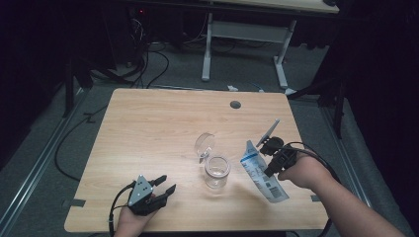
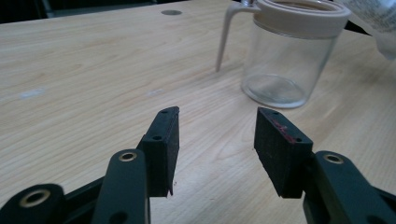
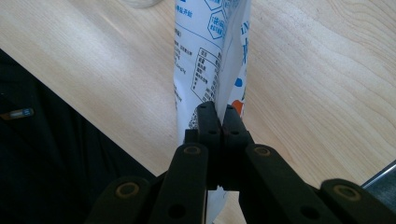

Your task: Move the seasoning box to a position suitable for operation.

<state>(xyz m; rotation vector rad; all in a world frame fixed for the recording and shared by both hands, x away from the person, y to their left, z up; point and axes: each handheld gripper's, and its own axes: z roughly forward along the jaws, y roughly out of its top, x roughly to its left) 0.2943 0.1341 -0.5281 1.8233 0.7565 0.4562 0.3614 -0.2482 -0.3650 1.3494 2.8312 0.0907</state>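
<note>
We hold the refill pouch (image 1: 262, 173) at the right of the high view, our right gripper (image 3: 219, 114) pinched shut on its thin edge. It looks light and limp, a slick printed film that will sag and slide, so we judge a grip near the sealed edge safest. The glass jar (image 1: 217, 171) stands at mid-frame on the table (image 1: 148, 128), its hinged lid (image 1: 203, 144) flipped open; it looks empty and fragile. Our left gripper (image 2: 217, 135), lower left, hovers with jaws apart, gripping nothing.
</note>
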